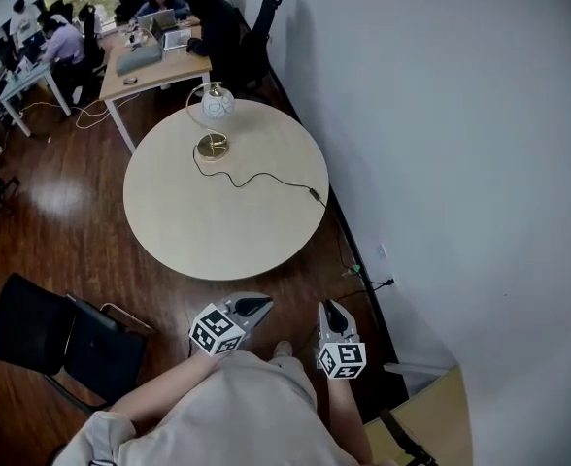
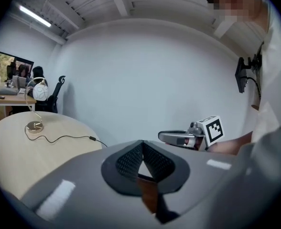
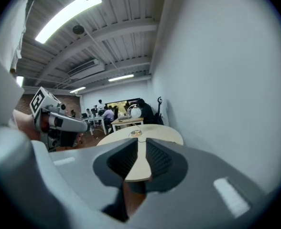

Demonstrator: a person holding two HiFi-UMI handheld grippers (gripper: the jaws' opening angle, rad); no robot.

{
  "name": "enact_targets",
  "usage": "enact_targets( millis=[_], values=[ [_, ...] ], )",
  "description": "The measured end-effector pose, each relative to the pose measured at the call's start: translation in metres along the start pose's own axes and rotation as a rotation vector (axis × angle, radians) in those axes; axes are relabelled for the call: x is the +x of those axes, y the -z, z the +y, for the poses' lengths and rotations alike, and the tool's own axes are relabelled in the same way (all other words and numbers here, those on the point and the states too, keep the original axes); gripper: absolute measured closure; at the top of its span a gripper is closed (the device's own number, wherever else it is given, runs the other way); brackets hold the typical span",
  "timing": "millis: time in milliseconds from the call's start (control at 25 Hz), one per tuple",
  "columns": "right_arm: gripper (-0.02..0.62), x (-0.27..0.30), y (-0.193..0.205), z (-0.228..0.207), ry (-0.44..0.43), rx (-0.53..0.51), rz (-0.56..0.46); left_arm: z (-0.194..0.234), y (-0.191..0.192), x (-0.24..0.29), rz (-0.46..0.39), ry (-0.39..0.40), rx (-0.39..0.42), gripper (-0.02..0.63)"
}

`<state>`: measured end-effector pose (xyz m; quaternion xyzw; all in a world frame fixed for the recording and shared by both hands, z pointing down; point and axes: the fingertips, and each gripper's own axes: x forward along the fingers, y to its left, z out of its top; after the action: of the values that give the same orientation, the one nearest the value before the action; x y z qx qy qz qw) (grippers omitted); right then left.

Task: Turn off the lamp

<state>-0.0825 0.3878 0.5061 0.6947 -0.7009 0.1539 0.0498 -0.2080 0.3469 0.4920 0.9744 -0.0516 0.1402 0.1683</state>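
1. Round table (image 1: 169, 231): both grippers hang short of its near edge; approach first.
2. Lamp (image 1: 216, 105): stands on its far side.
3. Left gripper (image 1: 263, 303) pinched together, empty; right gripper (image 1: 328, 306) slightly parted, empty.
4. Cord's inline lump (image 1: 316, 194): probably the switch; press it squarely with one tip.

Round table (image 1: 218, 231) beside wall (image 1: 460, 115) — black chair (image 1: 52, 343) nearby, desks (image 1: 154, 74) beyond.
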Motion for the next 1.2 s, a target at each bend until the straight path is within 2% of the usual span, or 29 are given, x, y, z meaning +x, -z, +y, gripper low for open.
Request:
enact_targets(
  millis=[120,360,520,720,840,920,1080,1200],
  values=[
    [0.541,0.001,0.003,0.025,0.059,0.056,-0.004,0.005,-0.002,-0.029,-0.013,0.040,0.043,0.624],
    [0.541,0.026,-0.004,0.098,0.067,0.012,-0.016,0.042,0.031,-0.082,0.015,0.084,-0.007,0.624],
    [0.533,0.030,-0.004,0.127,0.066,0.034,-0.020,0.058,0.043,-0.104,0.051,0.102,-0.005,0.624],
    [0.500,0.042,0.021,0.142,0.066,0.025,0.034,0.068,0.052,-0.114,0.079,0.123,0.029,0.624],
    [0.499,0.033,0.046,0.155,0.082,-0.033,0.120,0.059,0.053,-0.129,0.068,0.143,0.049,0.624],
    [0.499,0.027,0.054,0.169,0.077,-0.112,0.176,0.055,0.050,-0.146,0.027,0.150,0.036,0.624],
    [0.499,0.059,0.027,0.169,0.025,-0.250,0.195,0.074,0.009,-0.162,-0.074,0.114,0.002,0.624],
    [0.499,0.066,0.013,0.148,0.036,-0.272,0.195,0.079,0.002,-0.154,-0.059,0.099,0.013,0.624]
  ],
)
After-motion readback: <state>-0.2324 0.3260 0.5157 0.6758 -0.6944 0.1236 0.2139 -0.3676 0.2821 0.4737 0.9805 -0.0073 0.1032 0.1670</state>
